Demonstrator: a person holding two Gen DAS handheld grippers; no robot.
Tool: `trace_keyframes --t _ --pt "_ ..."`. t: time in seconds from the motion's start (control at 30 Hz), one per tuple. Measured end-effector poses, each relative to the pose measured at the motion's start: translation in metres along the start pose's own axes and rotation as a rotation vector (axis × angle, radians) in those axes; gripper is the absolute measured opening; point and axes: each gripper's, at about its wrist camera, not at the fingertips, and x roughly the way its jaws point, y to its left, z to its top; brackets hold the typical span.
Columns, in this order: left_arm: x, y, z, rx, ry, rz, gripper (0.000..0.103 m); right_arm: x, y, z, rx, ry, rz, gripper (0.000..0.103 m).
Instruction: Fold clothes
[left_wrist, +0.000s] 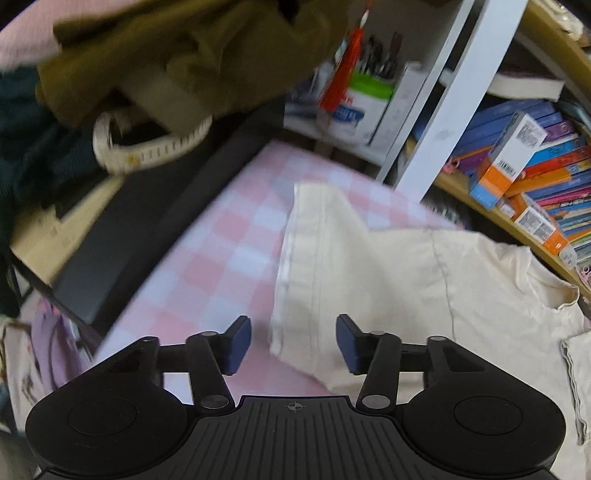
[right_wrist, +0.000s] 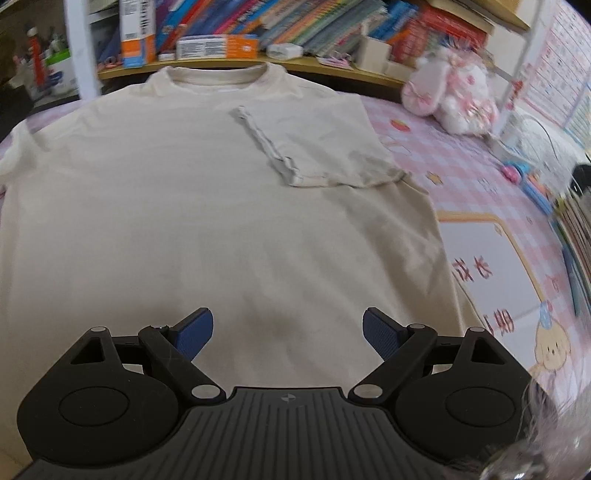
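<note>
A cream T-shirt (right_wrist: 184, 206) lies flat on a pink checked cover (right_wrist: 461, 158), collar (right_wrist: 218, 77) toward the bookshelf. Its right sleeve (right_wrist: 325, 144) is folded in over the chest. In the left wrist view the other sleeve (left_wrist: 317, 251) lies spread out, its hem toward me. My left gripper (left_wrist: 293, 345) hovers at that hem's near corner; the cloth edge shows in the gap between the blue pads, and neither pad presses on it. My right gripper (right_wrist: 288, 332) stands wide open above the shirt's lower body, with nothing between its fingers.
An olive garment (left_wrist: 192, 48) and a white belt (left_wrist: 147, 155) hang at the upper left beside a black panel (left_wrist: 155, 221). A white post (left_wrist: 454, 103) and shelves of books (left_wrist: 535, 173) line the far edge. A pink plush toy (right_wrist: 450, 96) sits at the right.
</note>
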Motion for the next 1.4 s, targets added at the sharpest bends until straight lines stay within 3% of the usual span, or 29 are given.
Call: trace_keyframes --t 0.1,0.13,0.2,0.3,0.4,0.5,0.6,0.73,0.8,0.83,0.9,0.97,1.03,1.2,1.3,1.4 --pt "0.002 -0.001 -0.002 -0.016 -0.028 0.025 0.034 0.0 -0.005 -0.002 0.017 0.003 -0.002 0.088" --pt "0.003 0.0 -0.002 -0.03 -0.034 0.032 0.017 -0.001 -0.006 -0.003 0.014 0.003 -0.002 0.088" --pt "0.003 0.007 -0.001 -0.103 -0.029 0.029 0.003 -0.001 -0.008 -0.005 0.011 0.005 -0.002 0.088" --pt "-0.009 0.032 -0.001 -0.363 -0.048 -0.052 0.0 -0.001 -0.015 -0.008 0.025 0.01 -0.004 0.088" --pt "-0.032 0.029 0.006 -0.444 -0.115 -0.102 0.0 0.001 -0.026 -0.011 0.056 0.011 -0.003 0.088" --pt "-0.051 -0.01 0.021 -0.333 -0.167 -0.188 0.0 0.005 -0.038 -0.009 0.083 0.003 0.009 0.088" --pt "-0.064 -0.075 0.026 -0.089 -0.173 -0.282 0.0 0.01 -0.046 -0.005 0.093 -0.003 0.032 0.088" --pt "-0.058 -0.161 -0.013 0.347 -0.04 -0.369 0.0 0.013 -0.055 0.0 0.089 -0.018 0.06 0.088" --pt "-0.047 -0.18 -0.04 0.482 0.036 -0.374 0.002 0.016 -0.059 0.002 0.091 -0.018 0.069 0.088" --pt "-0.041 -0.182 -0.049 0.516 0.073 -0.363 0.012 0.017 -0.062 0.002 0.093 -0.015 0.074 0.088" --pt "-0.031 -0.182 -0.06 0.542 0.122 -0.3 0.014 0.02 -0.066 0.002 0.095 -0.005 0.079 0.088" --pt "-0.032 -0.173 -0.06 0.512 0.127 -0.243 0.03 0.023 -0.07 0.0 0.096 0.008 0.081 0.088" --pt "-0.039 -0.158 -0.05 0.442 0.093 -0.247 0.05 0.025 -0.074 -0.001 0.1 0.02 0.079 0.088" --pt "-0.037 -0.163 -0.024 0.392 0.009 -0.212 0.052 0.031 -0.082 -0.005 0.12 0.04 0.075 0.089" --pt "-0.019 -0.199 -0.015 0.468 -0.029 -0.19 0.052 0.03 -0.081 -0.005 0.111 0.037 0.076 0.089" --pt "0.01 -0.239 -0.013 0.578 -0.073 -0.083 0.051 0.03 -0.083 -0.006 0.104 0.038 0.078 0.089"
